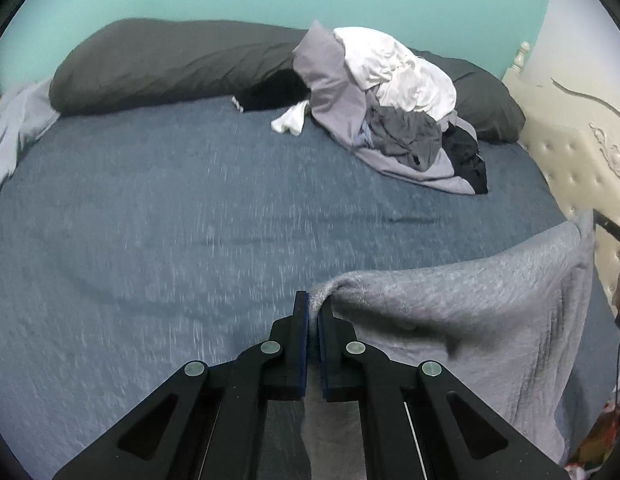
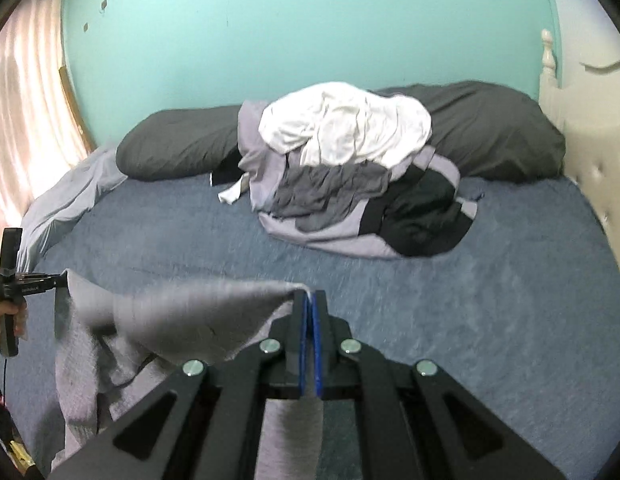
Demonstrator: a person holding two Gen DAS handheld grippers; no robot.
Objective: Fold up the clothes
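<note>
A light grey knit garment (image 1: 462,308) hangs stretched between my two grippers above the blue bed sheet (image 1: 170,208). My left gripper (image 1: 313,300) is shut on one corner of it, and the cloth runs off to the right. My right gripper (image 2: 309,298) is shut on the other corner of the grey garment (image 2: 182,312), which sags leftward to the left gripper (image 2: 50,280) held by a hand (image 2: 6,316) at the frame's left edge. The garment's lower part drapes down past the bed's near edge.
A heap of unfolded clothes (image 1: 390,108), white, grey, lilac and black, lies at the back of the bed (image 2: 342,176) against dark grey pillows (image 1: 162,64). A cream tufted headboard (image 1: 570,152) stands at the right. A pale sheet (image 2: 66,200) bunches at the left by a curtain.
</note>
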